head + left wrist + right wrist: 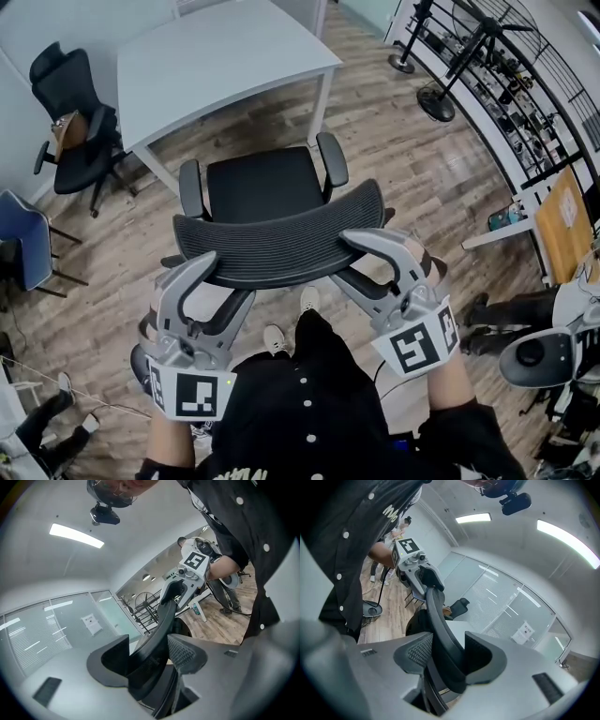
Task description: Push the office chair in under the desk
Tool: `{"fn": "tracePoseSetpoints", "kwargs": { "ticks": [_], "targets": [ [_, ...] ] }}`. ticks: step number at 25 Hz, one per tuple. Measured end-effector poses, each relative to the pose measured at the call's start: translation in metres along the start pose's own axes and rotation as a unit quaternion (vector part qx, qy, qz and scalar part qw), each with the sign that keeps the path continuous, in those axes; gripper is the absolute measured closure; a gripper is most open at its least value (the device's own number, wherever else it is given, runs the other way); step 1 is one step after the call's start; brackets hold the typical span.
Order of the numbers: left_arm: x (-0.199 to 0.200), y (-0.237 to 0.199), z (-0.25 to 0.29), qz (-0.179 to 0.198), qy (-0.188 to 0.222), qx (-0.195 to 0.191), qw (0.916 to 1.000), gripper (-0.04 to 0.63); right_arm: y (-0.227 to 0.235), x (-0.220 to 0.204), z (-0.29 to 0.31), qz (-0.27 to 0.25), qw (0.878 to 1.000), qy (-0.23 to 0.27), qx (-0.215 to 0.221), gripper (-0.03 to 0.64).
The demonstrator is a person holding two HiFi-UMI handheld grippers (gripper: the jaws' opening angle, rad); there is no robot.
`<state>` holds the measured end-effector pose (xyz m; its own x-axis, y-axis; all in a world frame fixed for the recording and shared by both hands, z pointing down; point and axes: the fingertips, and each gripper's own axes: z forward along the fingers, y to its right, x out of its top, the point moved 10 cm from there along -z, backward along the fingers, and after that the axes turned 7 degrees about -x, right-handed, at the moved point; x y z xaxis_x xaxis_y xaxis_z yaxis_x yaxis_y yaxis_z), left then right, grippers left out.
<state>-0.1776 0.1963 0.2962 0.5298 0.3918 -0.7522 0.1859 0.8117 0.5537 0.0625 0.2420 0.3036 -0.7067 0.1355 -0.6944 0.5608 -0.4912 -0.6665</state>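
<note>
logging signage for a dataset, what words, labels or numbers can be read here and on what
Nothing reads in full.
White shirt lettering: cut off and skewed, unreadable.
Paper sign on the glass wall: too small to read.
Marker cubes: square patterns only, no words.

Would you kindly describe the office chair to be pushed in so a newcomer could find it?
Start at the white desk. The office chair stands before it, seat toward the desk. Unlike the black chair and blue chair at the left, its mesh backrest is held by the left gripper and right gripper.
</note>
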Motion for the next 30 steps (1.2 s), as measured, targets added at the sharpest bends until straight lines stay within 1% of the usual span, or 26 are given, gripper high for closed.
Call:
{"fn": "tracePoseSetpoints", "kwargs": {
  "ticks": [9,13,17,22,30],
  "targets": [
    [0.006,-0.003,0.012,-0.006,-0.002,0.002,1.0000,0.327,0.013,-0.008,0.004,0.004,1.000,0.002,0.008,0.388],
    [0.007,-0.005,0.015,-0.011,-0.010,0.001,0.9999,0.325,0.016,-0.011,0.006,0.008,1.000,0.004,0.010,0.387],
    [0.004,-0.012,0.021,-0.016,-0.018,0.001,0.9997,0.327,0.023,-0.013,0.015,0.007,1.000,0.002,0.016,0.387],
    [0.002,-0.019,0.031,-0.017,-0.022,0.013,0.9995,0.327,0.031,-0.019,0.025,0.004,1.000,0.003,0.021,0.390],
    [-0.005,-0.041,0.048,-0.023,-0.035,0.016,0.9990,0.326,0.048,-0.027,0.050,0.005,1.000,0.006,0.024,0.391]
  ]
}}
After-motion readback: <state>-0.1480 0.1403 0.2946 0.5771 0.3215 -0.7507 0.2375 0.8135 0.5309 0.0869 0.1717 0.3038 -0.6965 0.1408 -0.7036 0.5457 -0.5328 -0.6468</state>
